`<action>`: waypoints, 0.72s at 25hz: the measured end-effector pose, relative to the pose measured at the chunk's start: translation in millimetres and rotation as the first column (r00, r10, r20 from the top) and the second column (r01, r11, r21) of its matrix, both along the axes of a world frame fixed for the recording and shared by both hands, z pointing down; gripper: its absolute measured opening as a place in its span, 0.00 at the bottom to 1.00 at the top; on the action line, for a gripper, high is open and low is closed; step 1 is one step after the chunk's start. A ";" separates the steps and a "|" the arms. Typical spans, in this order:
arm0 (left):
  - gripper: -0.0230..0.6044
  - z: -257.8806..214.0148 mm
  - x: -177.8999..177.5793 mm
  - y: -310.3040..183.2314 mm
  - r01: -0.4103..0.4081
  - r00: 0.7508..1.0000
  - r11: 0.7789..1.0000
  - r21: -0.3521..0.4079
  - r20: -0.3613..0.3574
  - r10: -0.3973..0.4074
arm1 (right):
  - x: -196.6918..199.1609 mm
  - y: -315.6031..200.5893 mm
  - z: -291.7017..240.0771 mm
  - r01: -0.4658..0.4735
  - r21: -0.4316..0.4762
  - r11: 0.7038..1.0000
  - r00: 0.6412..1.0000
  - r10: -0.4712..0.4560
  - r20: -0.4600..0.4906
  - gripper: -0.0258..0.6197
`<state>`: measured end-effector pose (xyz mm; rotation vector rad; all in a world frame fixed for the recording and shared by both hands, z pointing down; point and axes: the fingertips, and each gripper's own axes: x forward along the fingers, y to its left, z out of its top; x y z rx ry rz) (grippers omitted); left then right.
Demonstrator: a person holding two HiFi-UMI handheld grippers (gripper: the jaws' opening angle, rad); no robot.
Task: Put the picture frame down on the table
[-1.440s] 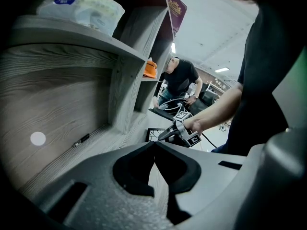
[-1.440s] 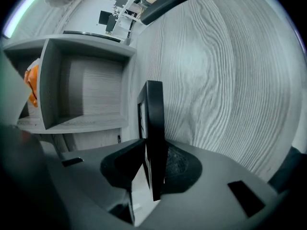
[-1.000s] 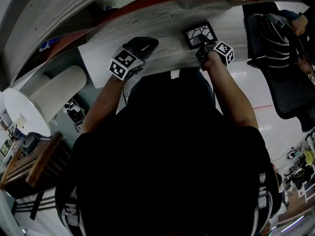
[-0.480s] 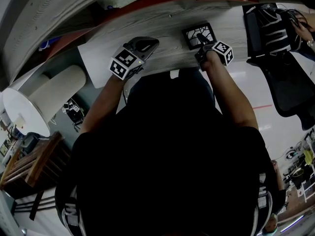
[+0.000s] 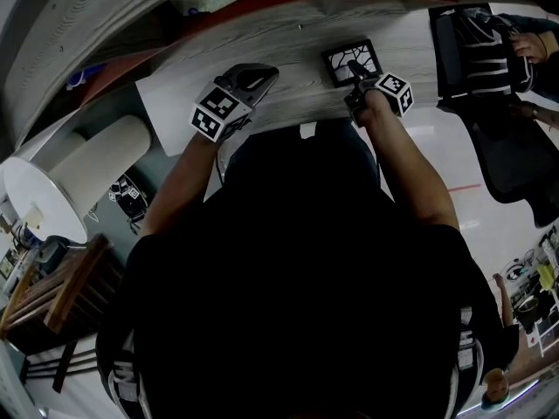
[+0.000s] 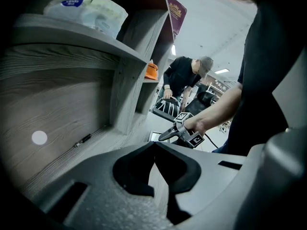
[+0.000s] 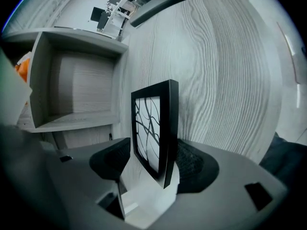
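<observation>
The picture frame [image 5: 336, 59], black-edged with a white picture of dark branching lines, is on the grey wood-grain table [image 5: 288, 42]. In the right gripper view the frame [image 7: 152, 128] stands on edge between the jaws. My right gripper [image 5: 353, 65] [image 7: 152, 146] is open: its jaws have just been opening, and the left pad is clear of the glass. The left gripper view shows it from the side [image 6: 168, 134]. My left gripper [image 5: 262, 73] [image 6: 154, 145] rests over the table to the left, tips together and empty.
An open shelf cubby [image 7: 76, 85] backs the table, with an orange thing [image 6: 151, 71] and a plastic packet [image 6: 86, 6] on upper shelves. A small pen-like item [image 6: 81, 140] lies by the back wall. A person [image 6: 184, 78] handles a striped black bag [image 5: 476, 55] at the right.
The right gripper has edged slightly further over the frame, which stays where it was. The person at the far right has shifted the striped bag. The left gripper has not moved.
</observation>
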<state>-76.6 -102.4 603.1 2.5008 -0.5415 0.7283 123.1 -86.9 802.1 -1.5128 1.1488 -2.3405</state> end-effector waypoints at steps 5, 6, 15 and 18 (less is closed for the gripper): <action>0.06 0.2 1.2 2.0 -0.006 1.000 1.000 -0.006 0.000 0.006 | -1.7 9.1 -0.7 0.000 -0.024 1.000 1.000 0.001 0.013 0.47; 0.06 0.5 1.3 2.0 -0.006 1.000 1.000 -0.006 0.000 0.006 | -2.1 10.4 -0.3 -0.001 -0.027 1.000 1.000 0.001 0.015 0.48; 0.06 -0.3 5.9 0.8 -0.008 1.000 1.000 -0.005 -0.005 0.008 | -1.8 14.0 -1.0 -0.006 -0.030 1.000 1.000 0.007 0.028 0.48; 0.06 0.0 8.2 2.1 -0.013 1.000 1.000 -0.005 -0.006 0.013 | -2.9 16.0 -2.4 -0.003 -0.029 1.000 0.999 0.004 0.038 0.48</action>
